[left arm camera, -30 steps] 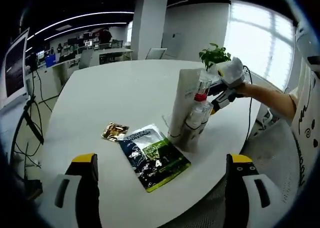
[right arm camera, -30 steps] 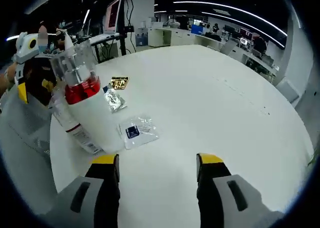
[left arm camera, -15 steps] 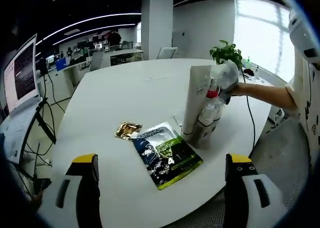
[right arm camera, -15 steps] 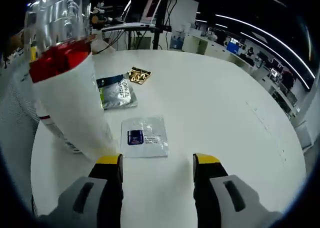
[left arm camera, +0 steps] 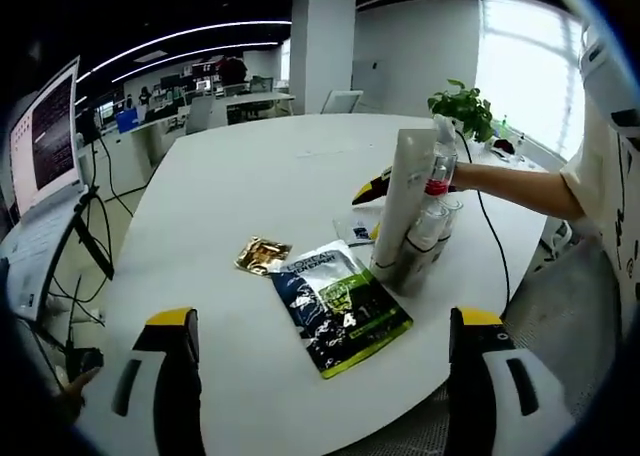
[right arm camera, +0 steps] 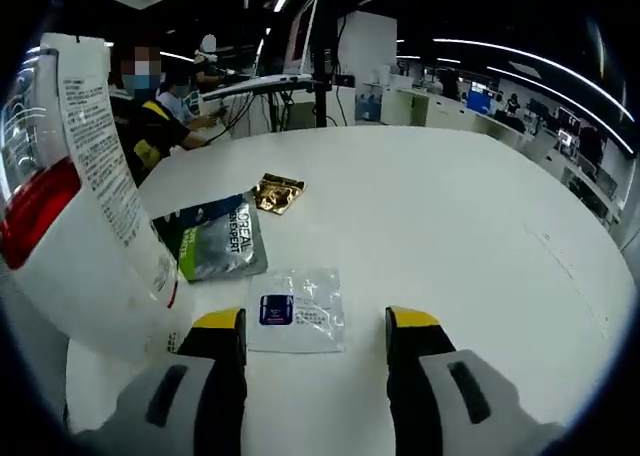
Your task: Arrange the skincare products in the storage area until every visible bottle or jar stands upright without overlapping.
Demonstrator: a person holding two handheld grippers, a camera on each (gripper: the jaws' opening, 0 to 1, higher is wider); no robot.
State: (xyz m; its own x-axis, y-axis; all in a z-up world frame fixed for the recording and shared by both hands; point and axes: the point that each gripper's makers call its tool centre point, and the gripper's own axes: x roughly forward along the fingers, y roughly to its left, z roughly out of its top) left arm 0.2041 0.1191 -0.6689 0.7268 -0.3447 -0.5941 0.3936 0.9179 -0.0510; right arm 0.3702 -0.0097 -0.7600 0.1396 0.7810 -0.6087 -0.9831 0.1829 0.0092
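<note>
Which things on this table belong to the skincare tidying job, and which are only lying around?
Part of the job:
- white tube, standing upright
- clear bottle with red collar, beside the tube
- dark L'Oreal sachet, lying flat
- gold sachet
- clear sample packet

Just lying about:
- potted plant
- monitor
- white table

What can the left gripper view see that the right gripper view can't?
Left gripper view alone: a potted plant and the standing tube's full height, bottles beside it. Right gripper view alone: the whole clear sachet lying flat between its open jaws, and the tube's printed label close up. Both share the white table, gold packet and dark foil pouch.
</note>
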